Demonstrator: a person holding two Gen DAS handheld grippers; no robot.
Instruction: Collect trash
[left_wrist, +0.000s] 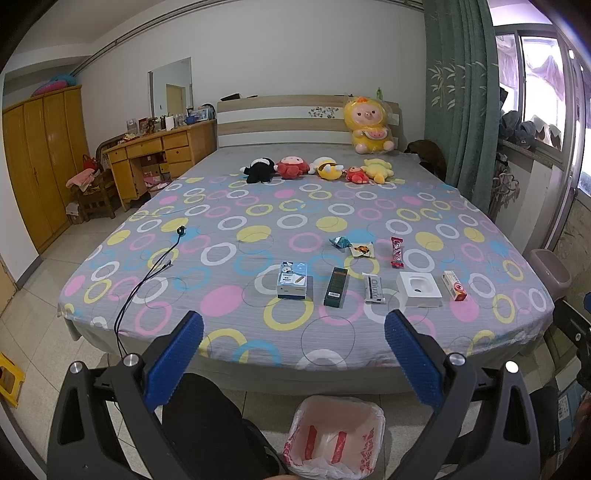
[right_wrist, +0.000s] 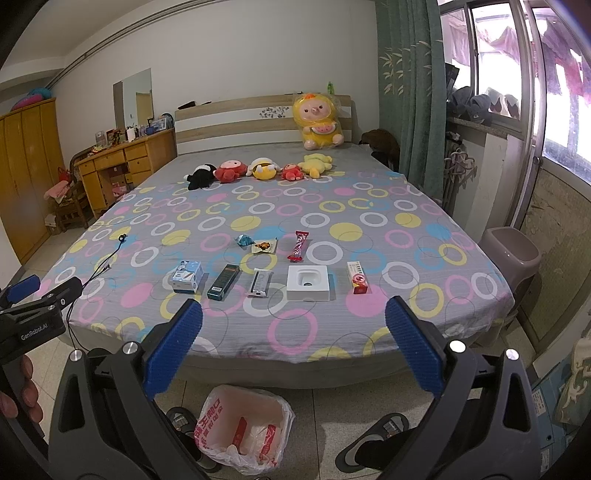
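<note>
Trash lies in a row near the bed's front edge: a blue-white box (left_wrist: 291, 280) (right_wrist: 187, 277), a dark green box (left_wrist: 336, 287) (right_wrist: 223, 281), a white wrapper (left_wrist: 374, 288) (right_wrist: 259, 283), a white tray-like box (left_wrist: 418, 288) (right_wrist: 308, 283) and a red-white box (left_wrist: 454, 285) (right_wrist: 357, 277). Behind them lie a blue wrapper (left_wrist: 340, 242) (right_wrist: 245, 240), a snack packet (left_wrist: 362, 250) (right_wrist: 264, 245) and a red candy wrapper (left_wrist: 397, 252) (right_wrist: 298, 246). A bin lined with a white bag (left_wrist: 336, 435) (right_wrist: 245, 428) stands on the floor below. My left gripper (left_wrist: 293, 328) and right gripper (right_wrist: 293, 317) are open, empty, short of the bed.
Plush toys (left_wrist: 317, 168) line the bed's far part, a big yellow one (left_wrist: 369, 123) at the headboard. A black cable (left_wrist: 147, 269) trails off the bed's left. A grey bin (right_wrist: 511, 254) stands at the right, by the window. A desk (left_wrist: 159, 151) and wardrobe stand left.
</note>
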